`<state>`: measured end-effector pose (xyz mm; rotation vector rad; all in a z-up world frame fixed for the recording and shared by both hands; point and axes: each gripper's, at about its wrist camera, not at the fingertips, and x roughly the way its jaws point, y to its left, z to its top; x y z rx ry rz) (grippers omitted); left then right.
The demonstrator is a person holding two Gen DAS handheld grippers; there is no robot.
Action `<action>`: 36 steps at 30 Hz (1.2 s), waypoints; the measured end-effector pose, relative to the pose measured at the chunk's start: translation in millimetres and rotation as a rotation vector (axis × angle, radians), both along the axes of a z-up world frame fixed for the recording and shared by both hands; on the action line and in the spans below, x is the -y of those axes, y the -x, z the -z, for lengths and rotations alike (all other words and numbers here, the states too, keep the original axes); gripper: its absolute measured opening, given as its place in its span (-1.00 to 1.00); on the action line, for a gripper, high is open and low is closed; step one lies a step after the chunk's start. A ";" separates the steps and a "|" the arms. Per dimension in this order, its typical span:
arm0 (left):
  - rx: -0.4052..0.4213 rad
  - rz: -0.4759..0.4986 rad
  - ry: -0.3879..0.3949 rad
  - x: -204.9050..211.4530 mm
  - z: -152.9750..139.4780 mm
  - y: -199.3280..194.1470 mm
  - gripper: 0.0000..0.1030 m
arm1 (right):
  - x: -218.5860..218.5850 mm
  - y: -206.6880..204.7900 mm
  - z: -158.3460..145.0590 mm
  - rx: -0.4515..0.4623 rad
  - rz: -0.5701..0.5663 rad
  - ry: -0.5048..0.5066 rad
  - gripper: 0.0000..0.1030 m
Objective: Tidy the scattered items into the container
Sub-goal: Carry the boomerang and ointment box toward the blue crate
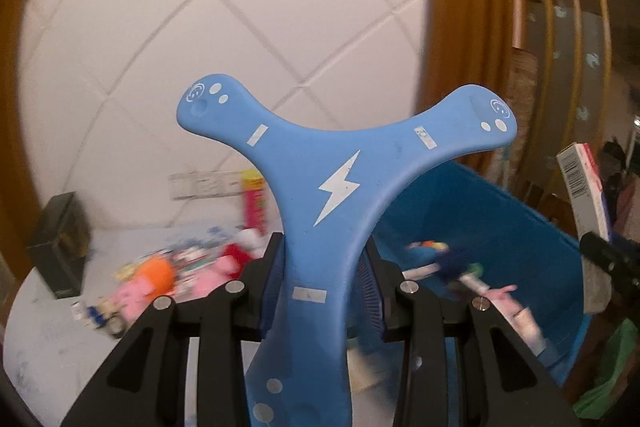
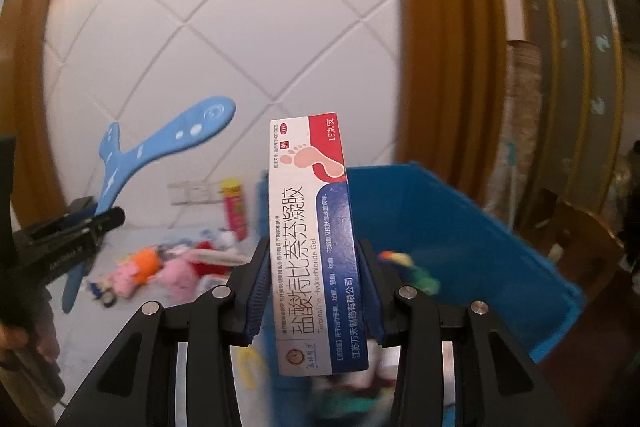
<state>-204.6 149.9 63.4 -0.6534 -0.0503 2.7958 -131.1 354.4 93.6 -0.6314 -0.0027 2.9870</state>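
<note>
My left gripper [image 1: 322, 279] is shut on a blue three-armed boomerang [image 1: 340, 163] with a white lightning bolt, held up in the air. The same boomerang [image 2: 160, 147] and the left gripper [image 2: 80, 227] show at the left of the right wrist view. My right gripper [image 2: 312, 287] is shut on a white, red and blue medicine box [image 2: 312, 239] standing upright between its fingers; that box [image 1: 584, 195] appears at the right edge of the left wrist view. The blue bin [image 1: 480, 227] [image 2: 460, 235] lies ahead and to the right, with several items inside.
Plush toys, an orange one [image 1: 156, 271] [image 2: 144, 259] among them, and small packets are scattered on the white round table [image 1: 52, 339]. A pink and yellow can [image 1: 254, 199] [image 2: 234, 207] stands near the tiled wall. A dark box [image 1: 60, 243] sits at the table's left.
</note>
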 end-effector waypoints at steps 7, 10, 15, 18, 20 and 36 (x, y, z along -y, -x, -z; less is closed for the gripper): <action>0.046 0.098 0.044 -125.4 8.3 7.8 -0.31 | -101.8 -1.3 23.1 0.075 0.056 0.007 -0.22; 0.075 0.125 0.070 -162.2 17.2 10.6 -0.31 | -130.3 -5.1 34.7 0.105 0.068 0.030 -0.22; 0.110 0.137 0.116 -199.9 25.4 13.1 -0.31 | -170.8 0.2 55.7 0.139 0.080 0.061 -0.22; 0.118 0.133 0.138 -209.8 24.6 12.3 -0.31 | -179.3 4.3 56.1 0.141 0.075 0.066 -0.22; 0.125 0.131 0.138 -210.0 25.7 13.2 -0.31 | -182.8 8.6 56.2 0.140 0.070 0.069 -0.22; 0.145 0.088 0.105 -188.7 33.4 9.9 0.53 | -195.2 10.0 63.0 0.136 0.086 0.083 0.99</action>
